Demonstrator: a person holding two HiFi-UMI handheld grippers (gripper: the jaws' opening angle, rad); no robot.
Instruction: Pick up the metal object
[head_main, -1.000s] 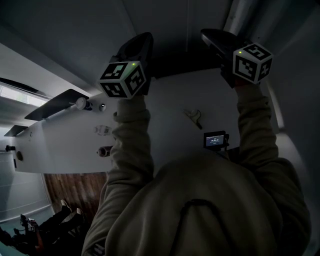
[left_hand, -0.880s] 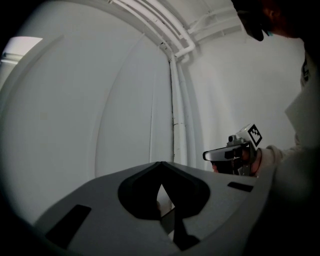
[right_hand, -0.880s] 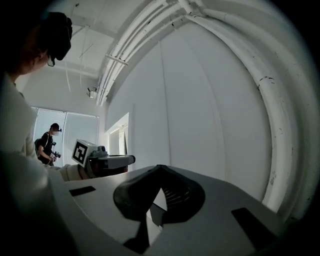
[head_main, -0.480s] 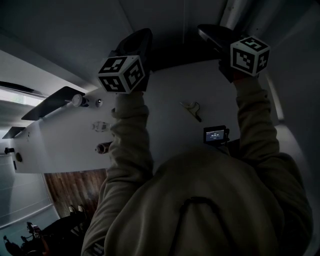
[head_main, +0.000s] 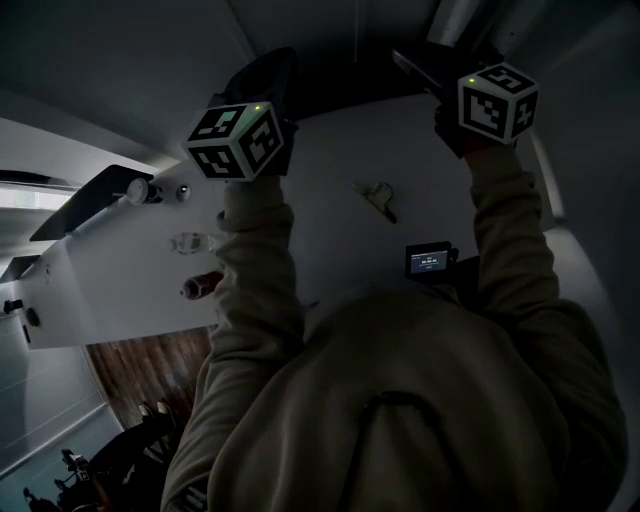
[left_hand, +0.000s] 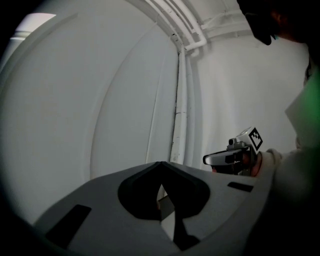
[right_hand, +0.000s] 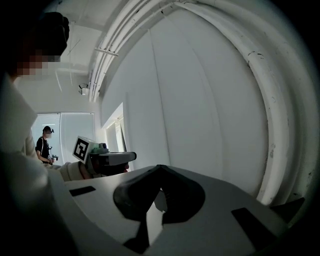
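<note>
Seen from the head camera, a person in a hooded top holds both pairs of tongs raised high over a white bench (head_main: 335, 160), tips aimed away from it. The metal object (head_main: 377, 198), small and pale with a darker end, lies flat on the bench just beyond a small black device with a lit screen (head_main: 429, 260), slightly to that device's left. Its long axis appears to run diagonally, with the darker end pointing back toward the device.

The object lies below and behind both sets of tips, in the gap between the two sleeves. It looks about midway between the arms. The right one, whose sleeve passes beside the device, is perhaps a touch nearer.

The left tongs (left_hand: 160, 172) are pressed together with nothing between them. The right tongs (right_hand: 159, 172) are also fully closed and empty.

Only the head view shows the bench, the device and the object. Each gripper view shows just white wall, ceiling pipes (left_hand: 180, 100) and the opposite gripper. The right gripper view also catches a distant person (right_hand: 46, 145) by a window.
</note>
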